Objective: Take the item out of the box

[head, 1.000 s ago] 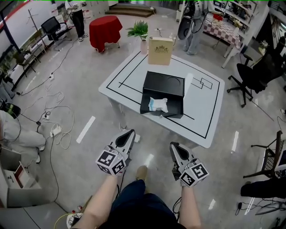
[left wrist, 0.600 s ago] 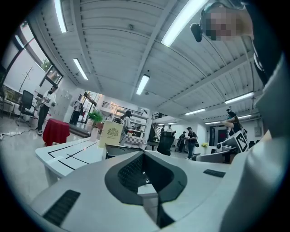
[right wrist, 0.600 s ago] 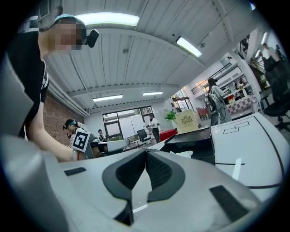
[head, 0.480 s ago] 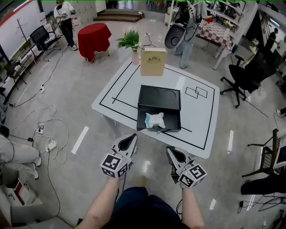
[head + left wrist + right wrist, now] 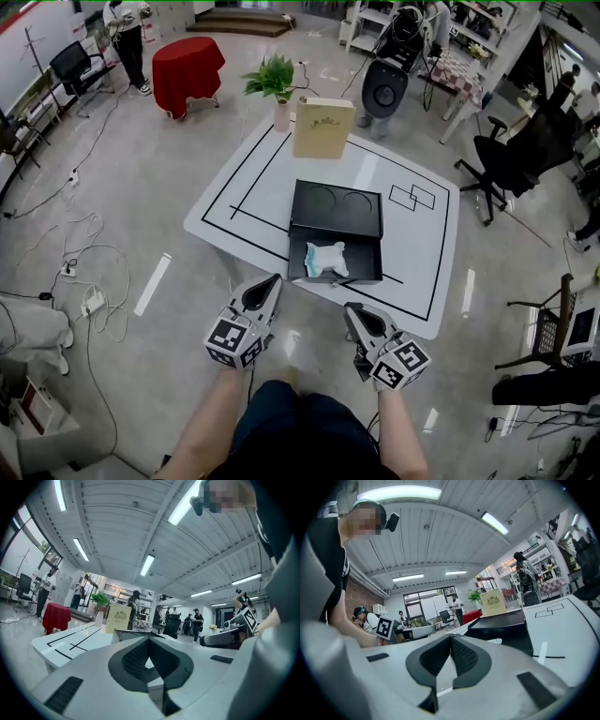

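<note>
A person's legs and forearms fill the bottom of the head view, a handheld tool in each hand. The left gripper (image 5: 270, 281) and the right gripper (image 5: 352, 311) both have their jaws pressed together with nothing between them, as each gripper's own view confirms. Both are held over the grey floor, short of the near edge of the white counter (image 5: 417, 248), which is marked with black lines. Directly ahead, near that edge, a black box (image 5: 367, 259) lies open, its lid (image 5: 337, 208) folded back flat on the far side. The item (image 5: 327, 258), a crumpled white packet with a touch of blue, rests around the middle of the box's lower tray, its long axis running roughly left to right across the person's line of approach. It lies forward of both grippers and almost between them, so neither hand looks clearly nearer. Either one would probably have to travel forward over the tray's front wall, spread its jaws and come down on the packet from above. Beyond the box, a tan card (image 5: 323, 127) with an emblem stands upright at the counter's far edge. A potted plant (image 5: 273, 81) stands just beside it, with a red-draped table (image 5: 187, 67) farther off to the left.
</note>
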A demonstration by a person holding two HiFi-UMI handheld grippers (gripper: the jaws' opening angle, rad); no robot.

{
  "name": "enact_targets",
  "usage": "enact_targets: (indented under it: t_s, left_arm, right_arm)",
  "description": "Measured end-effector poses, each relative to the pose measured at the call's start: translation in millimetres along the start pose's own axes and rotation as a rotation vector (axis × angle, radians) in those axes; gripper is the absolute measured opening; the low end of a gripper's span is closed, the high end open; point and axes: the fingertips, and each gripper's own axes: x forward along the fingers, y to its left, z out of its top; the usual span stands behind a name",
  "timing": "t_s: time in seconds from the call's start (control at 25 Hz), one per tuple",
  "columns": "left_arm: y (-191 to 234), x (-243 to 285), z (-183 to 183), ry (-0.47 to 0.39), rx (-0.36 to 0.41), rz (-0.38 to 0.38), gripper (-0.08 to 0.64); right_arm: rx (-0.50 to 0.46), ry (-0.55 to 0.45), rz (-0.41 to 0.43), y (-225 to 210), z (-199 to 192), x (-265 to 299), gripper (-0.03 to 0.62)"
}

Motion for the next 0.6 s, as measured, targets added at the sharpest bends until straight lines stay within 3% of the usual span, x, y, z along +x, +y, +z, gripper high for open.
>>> enact_targets:
  t_s: [0.6]
  left_arm:
    - [8,13,-8,0.011,-0.017,0.007,0.003]
  right_arm:
    - [-0.038,0.062,0.020,-15,-2,28,0.003]
